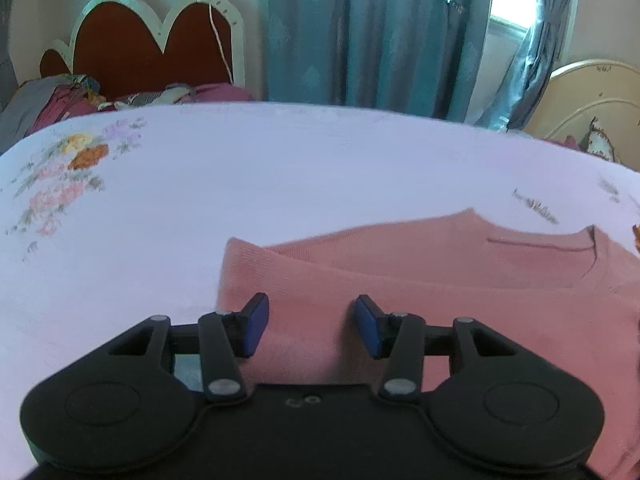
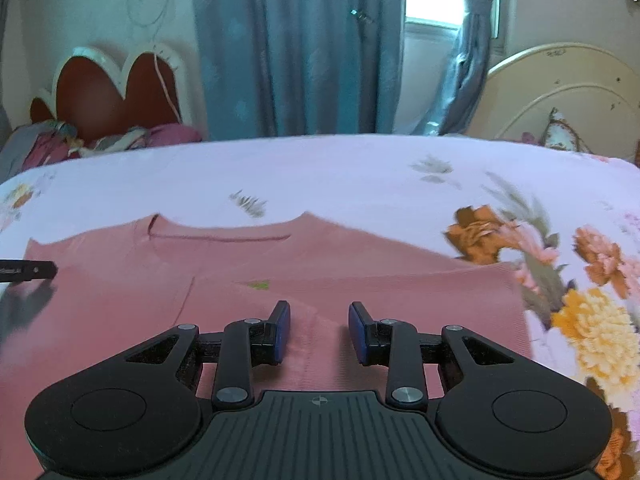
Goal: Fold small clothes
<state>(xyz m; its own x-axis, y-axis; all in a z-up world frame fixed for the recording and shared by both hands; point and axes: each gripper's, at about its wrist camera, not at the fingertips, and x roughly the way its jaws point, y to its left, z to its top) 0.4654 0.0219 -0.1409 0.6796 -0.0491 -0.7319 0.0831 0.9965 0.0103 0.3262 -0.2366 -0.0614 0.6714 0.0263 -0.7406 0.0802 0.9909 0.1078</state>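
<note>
Both grippers stood with jaws apart and nothing clamped. Left gripper [image 1: 308, 326] hovered over the left portion of the pink garment [image 1: 440, 300], its blue pads [image 1: 256, 326] clear of the cloth. Right gripper [image 2: 319, 330] hovered over the garment's right portion, near a stitched seam. Pink garment lay flat, partly folded, on the floral bedsheet [image 2: 360, 176], neckline toward the curtains [image 2: 300, 48].

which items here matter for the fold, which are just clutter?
Job:
pink knit top, partly folded
left hand-held gripper
right hand-held gripper
floral bedsheet, the work surface

Clutter:
clothes pile by the red headboard
teal curtains
</note>
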